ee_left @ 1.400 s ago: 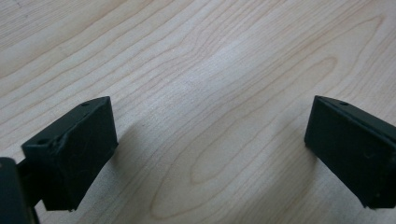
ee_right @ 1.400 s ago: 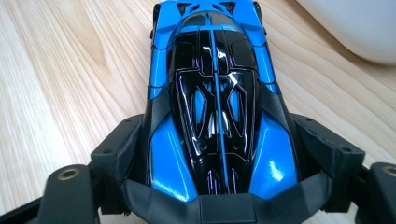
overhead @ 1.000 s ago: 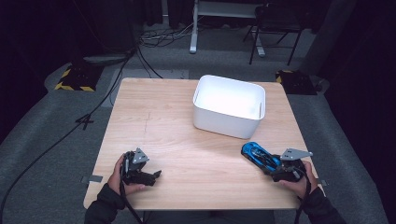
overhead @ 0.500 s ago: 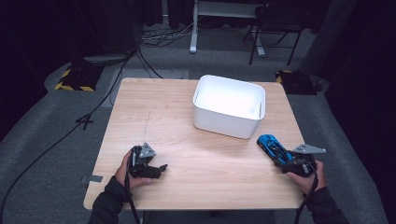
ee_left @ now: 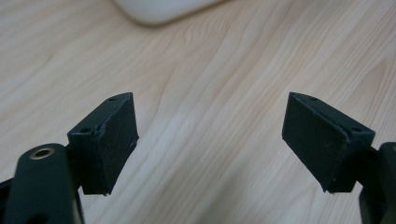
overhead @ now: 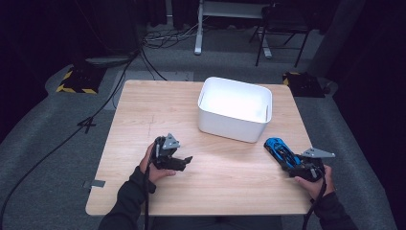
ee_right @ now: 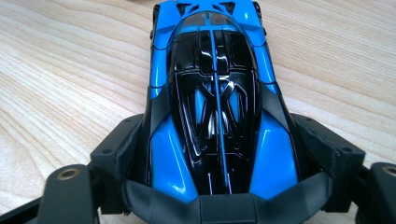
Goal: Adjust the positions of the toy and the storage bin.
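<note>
While the right gripper clamped the rear flanks of the blue toy car, the car sat near the table's right edge, nose toward the white bin. Left gripper, nothing between its pads, had just been closing partway, jaws apart over bare wood.

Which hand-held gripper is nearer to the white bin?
The right hand-held gripper, by a small margin: it sits just off the white bin's near right corner, clamped on the blue toy car. The left hand-held gripper lies farther off, toward the bin's near left.
</note>
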### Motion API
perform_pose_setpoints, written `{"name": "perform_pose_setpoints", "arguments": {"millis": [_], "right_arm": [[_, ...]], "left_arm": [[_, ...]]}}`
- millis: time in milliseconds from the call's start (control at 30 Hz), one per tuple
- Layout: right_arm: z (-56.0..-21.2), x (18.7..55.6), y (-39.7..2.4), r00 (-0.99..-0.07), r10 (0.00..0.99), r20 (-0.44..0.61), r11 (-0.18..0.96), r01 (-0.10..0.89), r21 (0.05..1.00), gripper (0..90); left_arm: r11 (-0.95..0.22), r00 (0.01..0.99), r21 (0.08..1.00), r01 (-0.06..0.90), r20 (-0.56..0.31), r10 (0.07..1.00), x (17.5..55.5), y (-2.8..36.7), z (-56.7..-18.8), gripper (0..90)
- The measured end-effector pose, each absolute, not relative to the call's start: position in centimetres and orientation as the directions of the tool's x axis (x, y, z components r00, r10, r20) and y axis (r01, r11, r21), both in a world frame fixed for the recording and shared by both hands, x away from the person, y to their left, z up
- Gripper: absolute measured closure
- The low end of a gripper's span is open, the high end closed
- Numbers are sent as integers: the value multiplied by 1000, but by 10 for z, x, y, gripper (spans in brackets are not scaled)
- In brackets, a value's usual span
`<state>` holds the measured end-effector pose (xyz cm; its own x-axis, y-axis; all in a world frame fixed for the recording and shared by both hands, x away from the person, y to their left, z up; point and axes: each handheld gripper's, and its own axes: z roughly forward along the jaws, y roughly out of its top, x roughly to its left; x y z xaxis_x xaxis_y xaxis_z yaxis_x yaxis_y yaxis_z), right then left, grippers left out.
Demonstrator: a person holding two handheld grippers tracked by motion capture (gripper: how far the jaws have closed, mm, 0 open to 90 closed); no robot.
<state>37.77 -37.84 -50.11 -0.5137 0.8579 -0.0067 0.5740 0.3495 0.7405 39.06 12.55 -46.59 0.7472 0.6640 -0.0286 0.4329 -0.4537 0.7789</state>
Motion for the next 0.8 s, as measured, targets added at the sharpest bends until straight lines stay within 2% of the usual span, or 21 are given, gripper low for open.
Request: {"name": "perform_pose_setpoints", "arguments": {"millis": [133,200,433,567,800], "right_arm": [[-502,377,-379,-515,857,-8,349,570,744,242],[-502,377,-379,-516,857,-7,349,569,744,241],[-502,378,-379,-518,855,-8,351,567,745,241],[-502,377,-379,-518,855,-6,350,568,745,241],[-502,378,-379,-519,855,-7,350,566,746,241]], "left_arm": [[-429,759,813,393,-24,651,399,109,-452,206],[-437,764,823,362,7,645,403,102,-443,217],[-392,785,869,302,7,619,416,71,-414,229],[-399,795,881,255,44,604,422,49,-400,235],[-402,832,892,205,57,552,425,10,-384,239]]}}
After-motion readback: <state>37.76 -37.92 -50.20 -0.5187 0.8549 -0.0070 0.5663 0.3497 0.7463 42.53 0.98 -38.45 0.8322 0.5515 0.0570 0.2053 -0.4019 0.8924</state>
